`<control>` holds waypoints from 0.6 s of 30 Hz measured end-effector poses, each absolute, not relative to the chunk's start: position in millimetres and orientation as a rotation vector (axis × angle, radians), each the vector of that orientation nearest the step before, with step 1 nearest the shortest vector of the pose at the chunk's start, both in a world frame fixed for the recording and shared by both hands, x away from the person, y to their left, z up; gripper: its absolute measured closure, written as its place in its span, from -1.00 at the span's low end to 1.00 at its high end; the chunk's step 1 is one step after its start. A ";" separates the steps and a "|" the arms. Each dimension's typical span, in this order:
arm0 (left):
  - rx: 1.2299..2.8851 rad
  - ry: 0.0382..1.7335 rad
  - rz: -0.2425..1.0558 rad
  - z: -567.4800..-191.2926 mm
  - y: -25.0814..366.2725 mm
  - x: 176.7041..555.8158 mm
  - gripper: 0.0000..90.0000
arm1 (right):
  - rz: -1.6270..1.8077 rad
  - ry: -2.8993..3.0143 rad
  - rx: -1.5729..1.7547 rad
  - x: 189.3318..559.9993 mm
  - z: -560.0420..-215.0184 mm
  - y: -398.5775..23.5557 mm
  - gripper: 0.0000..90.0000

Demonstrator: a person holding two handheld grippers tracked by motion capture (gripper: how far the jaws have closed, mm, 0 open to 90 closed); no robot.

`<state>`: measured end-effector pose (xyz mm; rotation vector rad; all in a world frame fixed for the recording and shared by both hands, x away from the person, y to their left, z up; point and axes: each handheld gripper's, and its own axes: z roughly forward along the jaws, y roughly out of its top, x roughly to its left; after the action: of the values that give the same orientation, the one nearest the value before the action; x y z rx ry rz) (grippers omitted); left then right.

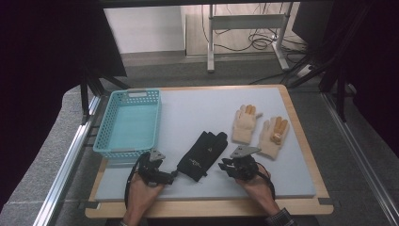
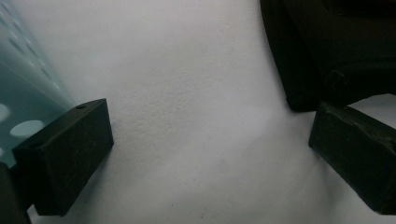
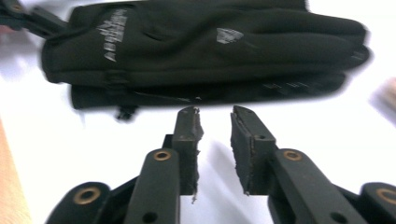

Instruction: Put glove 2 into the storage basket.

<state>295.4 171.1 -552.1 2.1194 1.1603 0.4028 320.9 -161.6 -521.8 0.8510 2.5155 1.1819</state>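
Note:
A pair of black gloves point(image 1: 203, 154) lies stacked on the grey mat point(image 1: 197, 106), between my two grippers. My left gripper point(image 1: 160, 167) rests on the mat just left of the gloves, beside the basket's near corner. In the left gripper view its jaws point(image 2: 210, 154) stand wide open over bare mat, with the black gloves point(image 2: 336, 46) at the upper right. My right gripper point(image 1: 222, 165) sits just right of the gloves. In the right gripper view its jaws point(image 3: 215, 116) are a little apart with nothing between them, and the tips stop just short of the black gloves point(image 3: 201, 51).
A turquoise plastic basket point(image 1: 136, 92) stands at the left of the mat, its wall point(image 2: 23, 93) close to my left jaw. Two cream knitted gloves point(image 1: 244, 123) point(image 1: 274, 136) lie at the right. A wooden rim edges the table, and metal rails flank it.

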 end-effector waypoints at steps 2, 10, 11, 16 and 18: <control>2.119 1.161 0.403 -552.2 171.2 295.3 -1.00 | 1.170 2.494 0.874 322.5 -520.9 -172.0 0.46; 2.120 1.161 0.404 -552.1 170.9 295.3 -1.00 | 1.121 2.432 0.964 328.0 -521.2 -208.1 0.14; 2.120 1.161 0.404 -552.1 170.8 295.2 -1.00 | 1.111 2.427 0.972 328.8 -521.9 -212.9 0.09; 2.118 1.163 0.402 -552.1 171.0 295.1 -1.00 | 1.046 2.412 0.973 328.8 -526.0 -225.0 -0.09; 2.116 1.166 0.403 -552.0 171.1 295.0 -0.99 | 1.020 2.403 0.966 328.9 -528.5 -228.5 -0.15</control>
<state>295.0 171.1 -552.0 2.1164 1.1658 0.4027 328.9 -228.5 -528.5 0.9664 2.4033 1.0196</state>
